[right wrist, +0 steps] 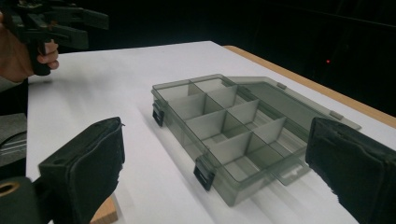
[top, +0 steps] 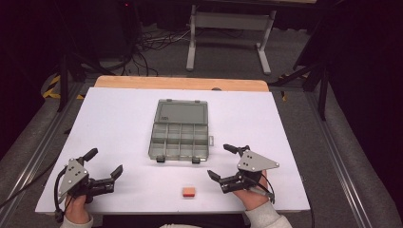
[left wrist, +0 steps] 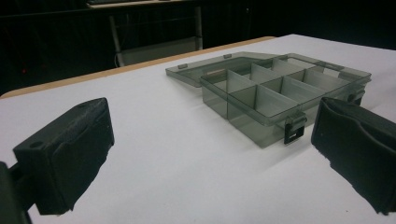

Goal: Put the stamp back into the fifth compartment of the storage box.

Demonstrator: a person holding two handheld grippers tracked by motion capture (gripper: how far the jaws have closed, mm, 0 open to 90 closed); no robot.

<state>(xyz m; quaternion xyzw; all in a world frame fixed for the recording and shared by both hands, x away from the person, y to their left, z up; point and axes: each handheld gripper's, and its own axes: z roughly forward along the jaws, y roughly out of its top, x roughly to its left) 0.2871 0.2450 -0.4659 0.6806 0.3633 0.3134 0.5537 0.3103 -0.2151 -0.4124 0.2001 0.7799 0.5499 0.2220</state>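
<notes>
A smoky clear compartment box (top: pixel 180 140) lies open mid-table, its lid (top: pixel 182 112) folded flat behind it and its compartments empty. A small orange block (top: pixel 188 191) rests near the front edge, between my two hands. My left gripper (top: pixel 105 161) is at the front left, open and holding nothing. My right gripper (top: pixel 220 161) is at the front right, also open and empty, just right of the box's front corner. In the left gripper view the box (left wrist: pixel 243 119) sits ahead to the right. In the right gripper view the box (right wrist: pixel 219 140) lies between the jaws, farther off, and the block (right wrist: pixel 105 212) peeks out behind the left jaw.
The white table top (top: pixel 119 118) has a wooden strip (top: pixel 180 83) along its far edge. Beyond it are a grey floor, cables and a metal stand (top: pixel 230 28). The other hand and its gripper (right wrist: pixel 51 23) appear at the upper left of the right gripper view.
</notes>
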